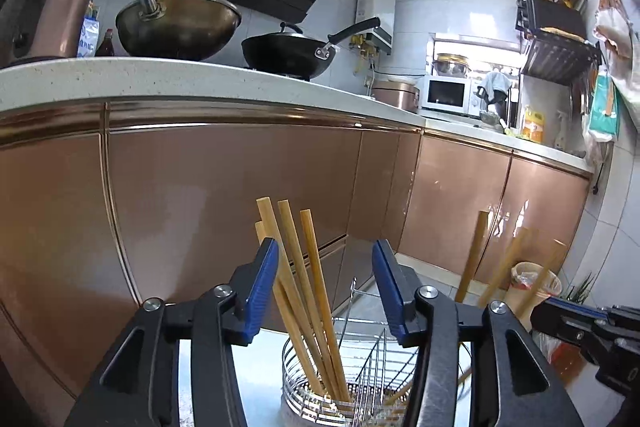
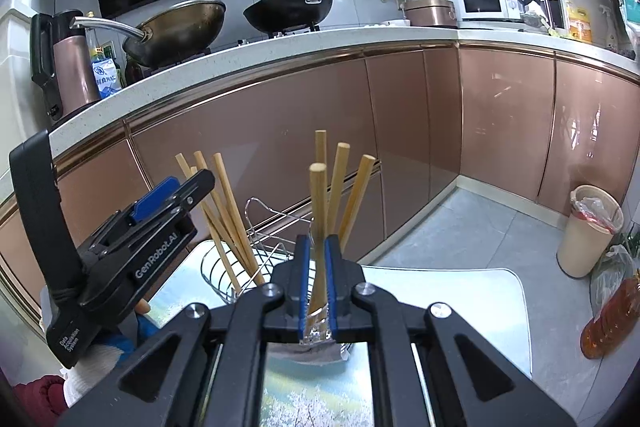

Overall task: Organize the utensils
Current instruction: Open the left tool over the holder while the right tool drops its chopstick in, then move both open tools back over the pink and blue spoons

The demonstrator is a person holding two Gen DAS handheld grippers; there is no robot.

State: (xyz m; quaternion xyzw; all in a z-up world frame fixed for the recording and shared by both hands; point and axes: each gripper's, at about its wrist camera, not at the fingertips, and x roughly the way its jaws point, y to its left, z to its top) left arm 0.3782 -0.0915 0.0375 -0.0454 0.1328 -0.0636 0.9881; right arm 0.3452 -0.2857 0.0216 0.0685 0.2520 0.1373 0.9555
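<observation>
Four pale wooden chopsticks [image 2: 325, 195] stand bunched in my right fingers [image 2: 316, 287], which are clenched on their lower ends above the table; four more wooden chopsticks [image 1: 304, 291] already lean upright in the left compartment of the round chrome wire utensil holder [image 1: 360, 379]. My left fingers [image 1: 326, 291] stand released around that standing bunch, the blue pads on either side of it; the left pad looks just against one stick, the right pad apart

To do this step well, I judge I should carry my right-hand bundle over a free compartment of the holder, keep the sticks near upright so the tips go in together, lower until they rest on the perforated base, and only then let go. My left fingers should draw clear without tipping the sticks already placed, since they lean loosely

Readable writing: "GenRobot.AI" on the side of the left gripper, and "Data Acquisition System" on its black handle [image 2: 68, 339]. The blue-and-white packet [image 2: 105, 75] on the pale speckled table [image 2: 280, 43] carries print too small for me to read
</observation>
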